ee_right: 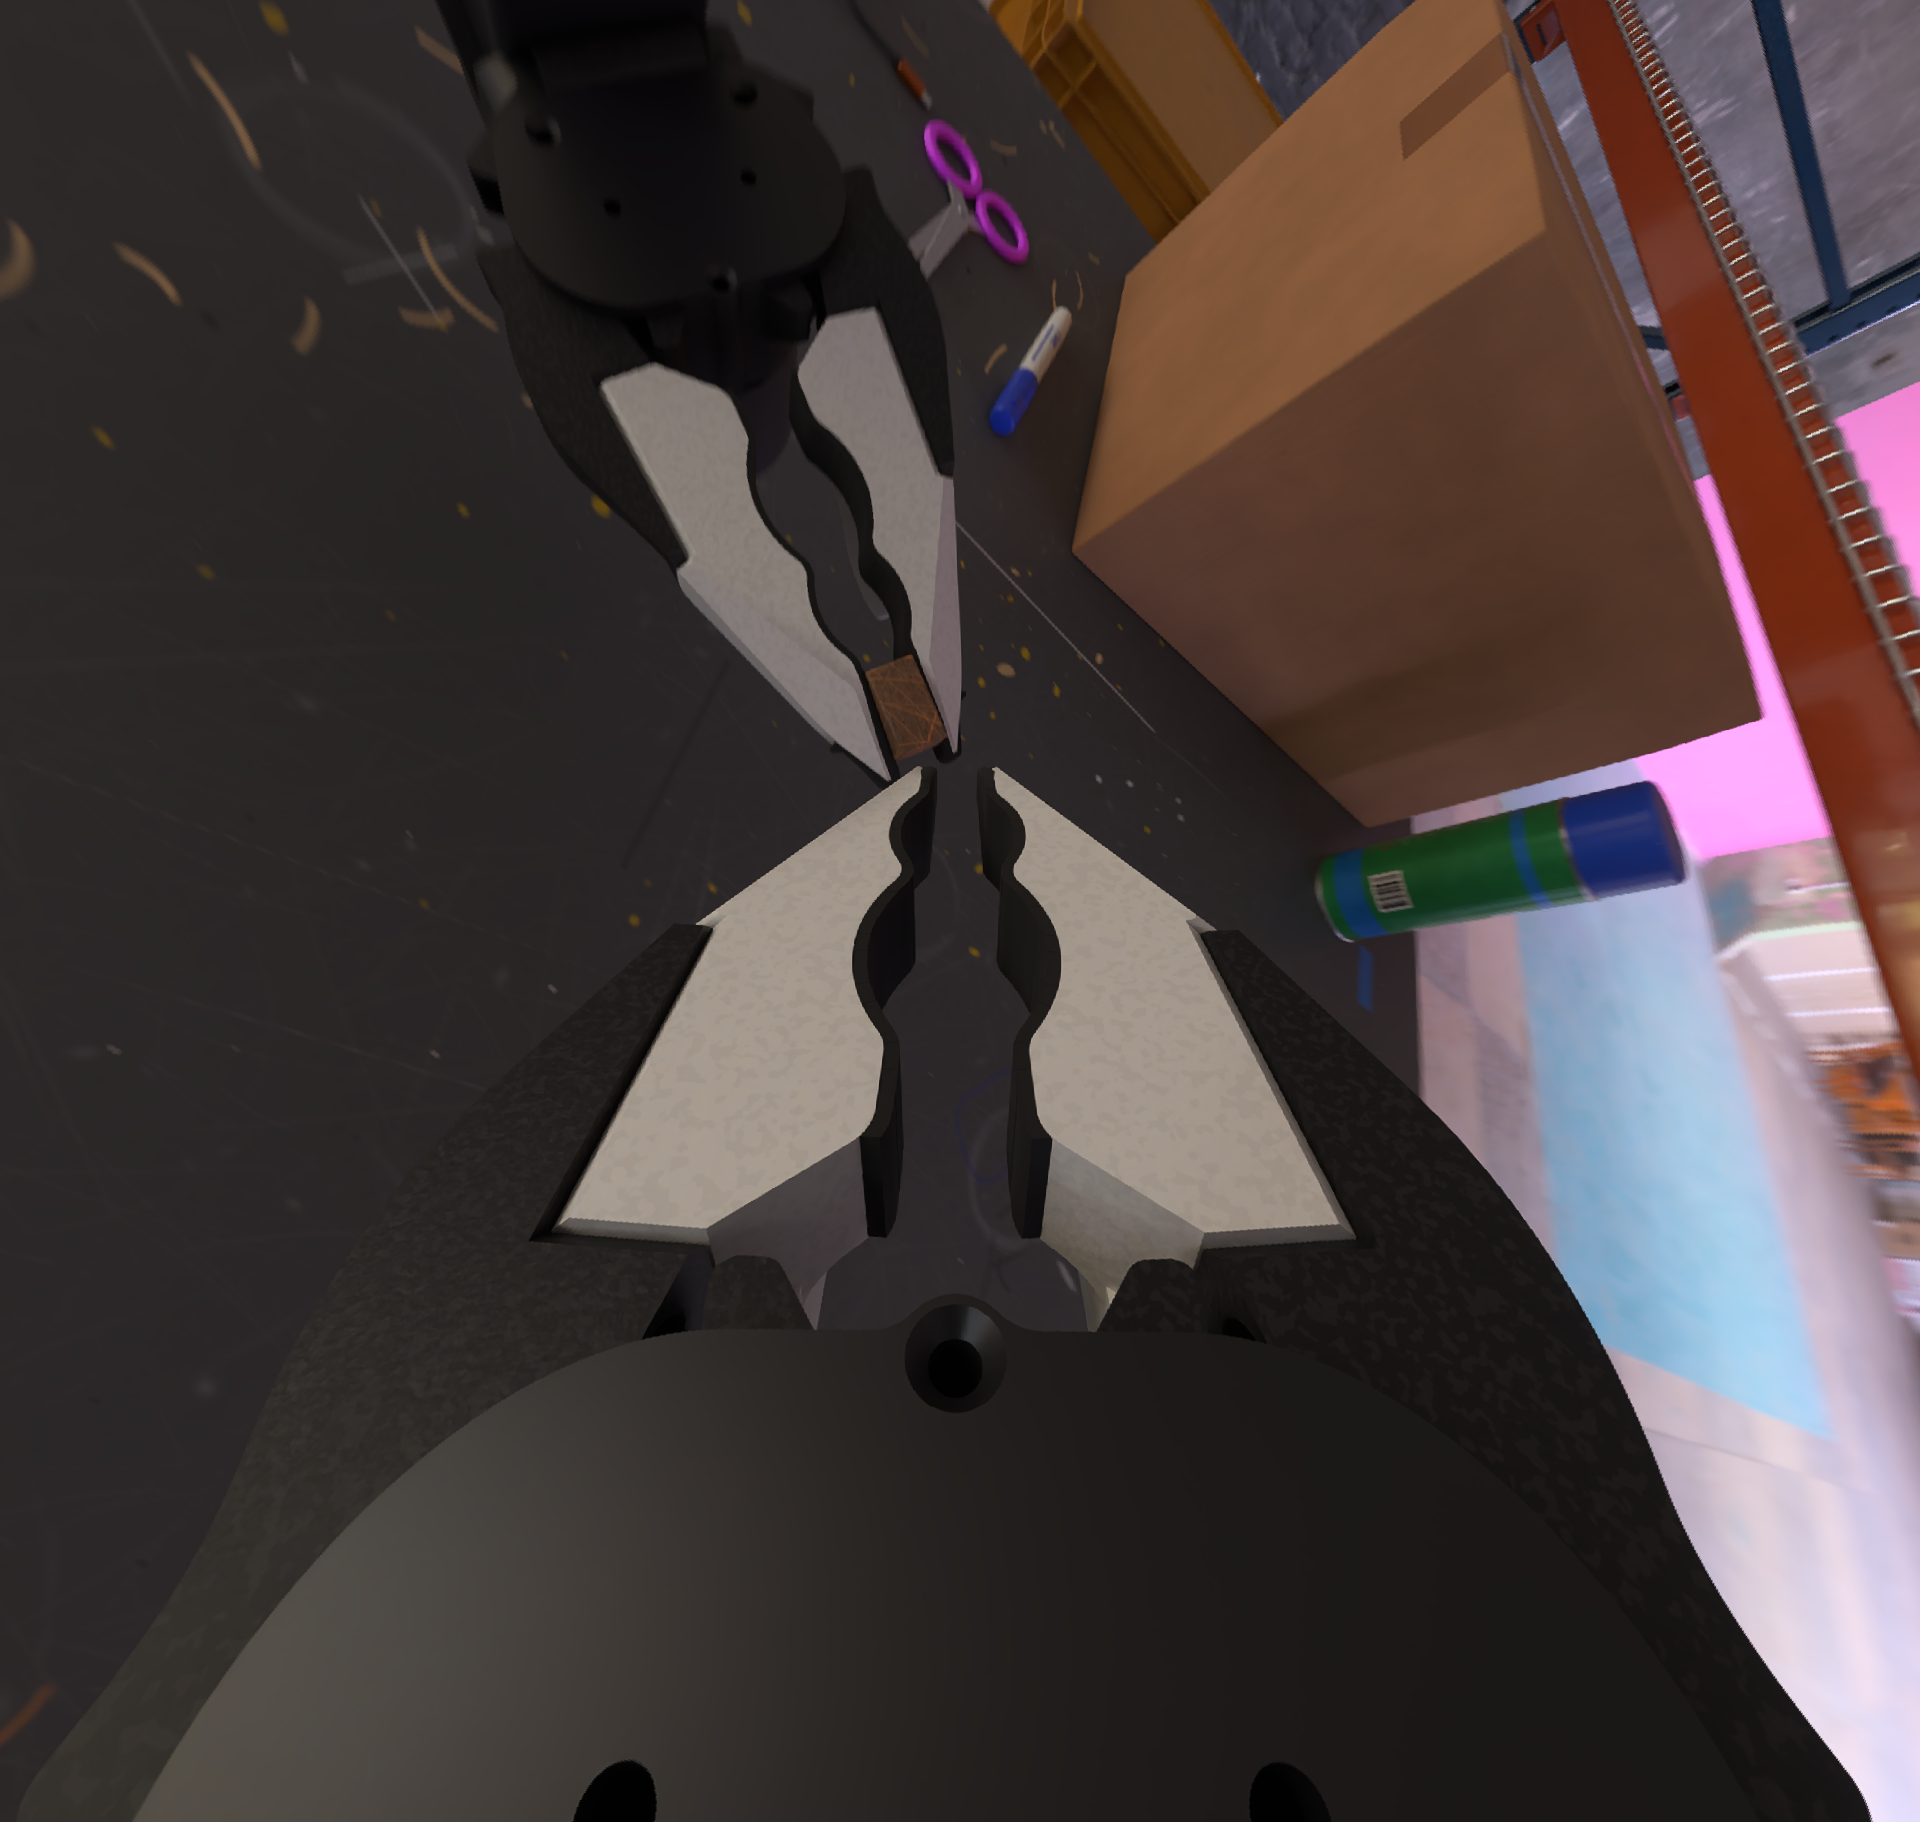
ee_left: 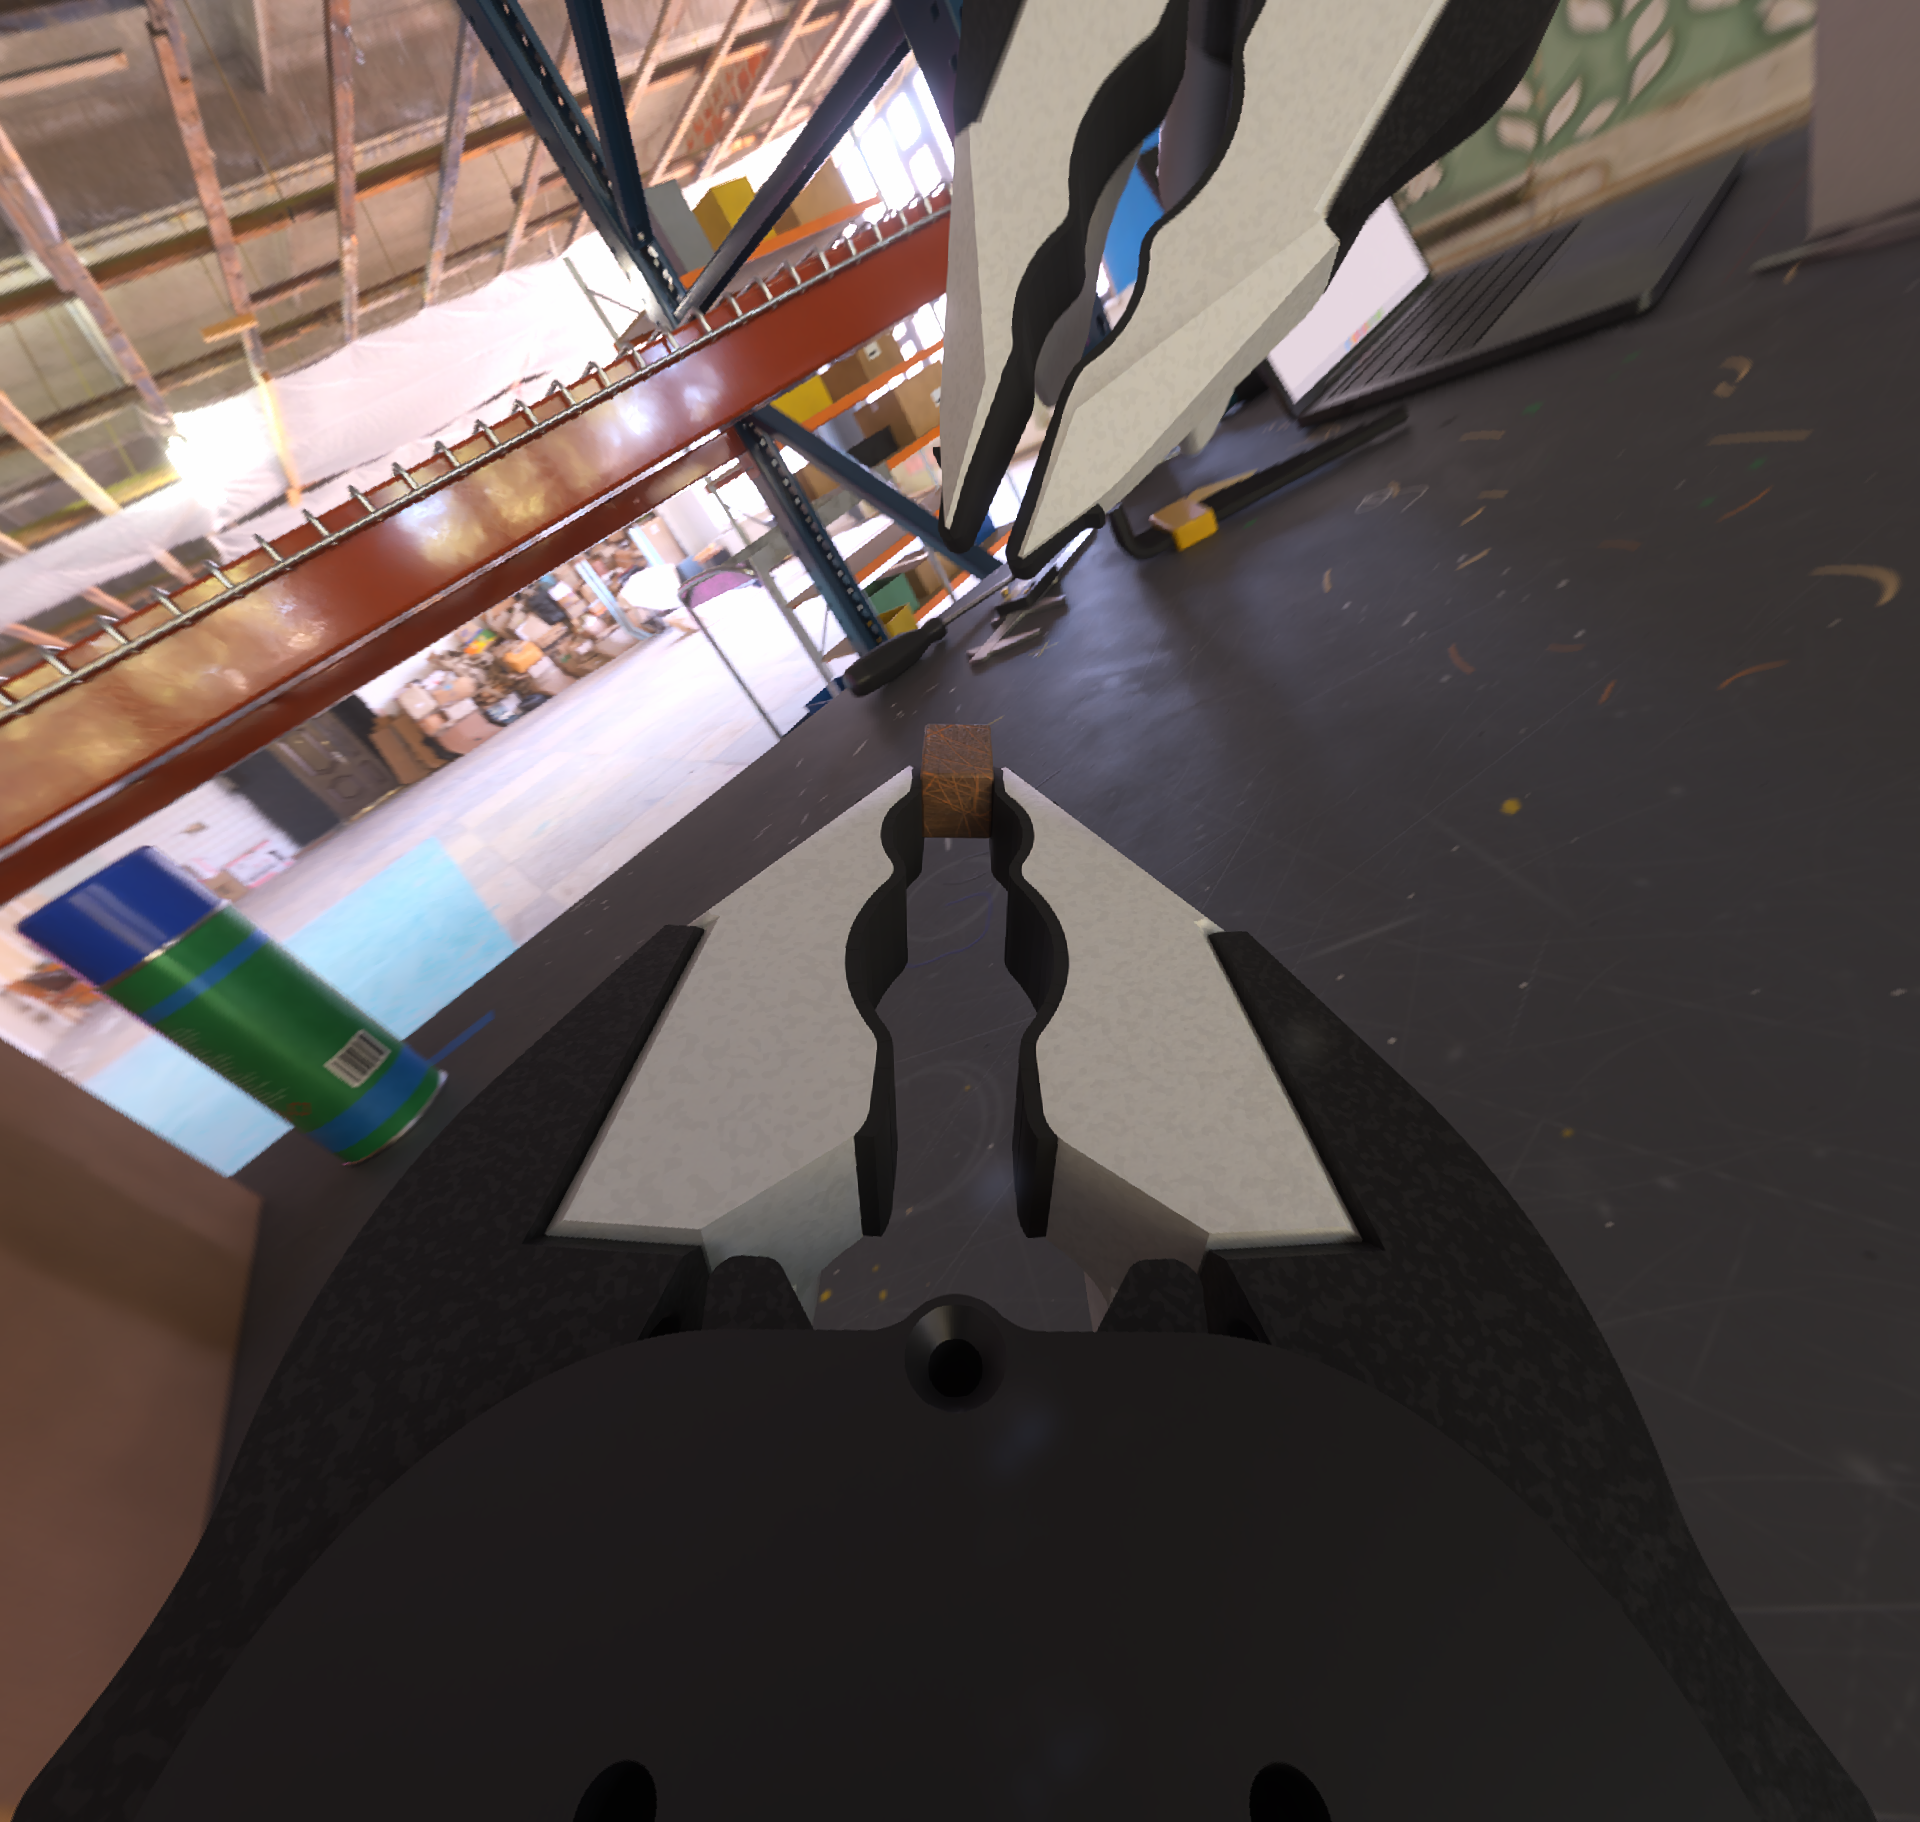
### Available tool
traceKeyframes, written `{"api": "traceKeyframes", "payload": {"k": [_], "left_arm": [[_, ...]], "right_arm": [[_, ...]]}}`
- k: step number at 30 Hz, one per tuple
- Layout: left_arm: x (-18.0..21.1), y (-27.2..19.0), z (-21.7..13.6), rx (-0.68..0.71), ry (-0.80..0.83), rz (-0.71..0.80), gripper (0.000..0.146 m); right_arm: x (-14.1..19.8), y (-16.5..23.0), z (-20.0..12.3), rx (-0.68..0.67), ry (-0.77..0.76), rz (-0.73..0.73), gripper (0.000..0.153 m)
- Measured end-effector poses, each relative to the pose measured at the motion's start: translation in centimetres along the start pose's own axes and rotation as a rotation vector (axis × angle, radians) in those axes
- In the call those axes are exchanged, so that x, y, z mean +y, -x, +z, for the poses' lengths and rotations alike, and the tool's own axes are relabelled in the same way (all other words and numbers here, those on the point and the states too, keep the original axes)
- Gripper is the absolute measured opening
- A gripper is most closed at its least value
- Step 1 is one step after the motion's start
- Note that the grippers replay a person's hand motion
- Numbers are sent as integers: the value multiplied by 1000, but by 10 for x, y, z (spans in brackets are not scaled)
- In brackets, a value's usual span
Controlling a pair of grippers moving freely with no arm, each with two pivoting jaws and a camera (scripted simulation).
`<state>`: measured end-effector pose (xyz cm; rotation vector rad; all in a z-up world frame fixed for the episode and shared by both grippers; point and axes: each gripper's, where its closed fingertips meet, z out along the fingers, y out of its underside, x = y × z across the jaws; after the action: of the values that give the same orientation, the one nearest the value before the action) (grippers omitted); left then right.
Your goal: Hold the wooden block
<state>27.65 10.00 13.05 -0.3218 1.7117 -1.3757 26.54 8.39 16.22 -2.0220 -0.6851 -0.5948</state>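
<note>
Block (ee_left: 957, 785) sits pinched at left gripper (ee_left: 958, 798) tips, 12 o'clock in its view. Right gripper (ee_right: 957, 780) is narrowly parted, empty, tip-to-tip. Risk: shallow tip grip; a nudge could pop block out.

Both wrist views face each other closely, sharing the wooden block (ee_left: 958, 783)

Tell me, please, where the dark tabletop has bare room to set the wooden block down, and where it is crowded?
Freest is the dark table on the far side of the grippers from the cardboard box, bearing only shavings. The patch between the left gripper, shut on the wooden block, and the spray can is also bare. It is crowded by the scissors and marker.
</note>
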Motion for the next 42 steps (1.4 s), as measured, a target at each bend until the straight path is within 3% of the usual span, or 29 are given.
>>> {"api": "traceKeyframes", "payload": {"k": [3,8,22,32,42], "left_arm": [[-5,-1,-1,25,-36,-53,11],[-11,-2,-3,19,-72,-27,11],[-45,19,-22,-353,-79,509,11],[-52,17,-25,-443,-49,699,11],[-50,15,-22,-433,-56,683,11]], "right_arm": [[-5,-1,-2,-24,-46,80,9],[-9,-1,-1,-20,-49,60,11],[-36,-7,-15,250,-98,-266,14],[-37,0,-21,392,-135,-463,10],[-34,2,-22,386,-197,-347,11]]}}
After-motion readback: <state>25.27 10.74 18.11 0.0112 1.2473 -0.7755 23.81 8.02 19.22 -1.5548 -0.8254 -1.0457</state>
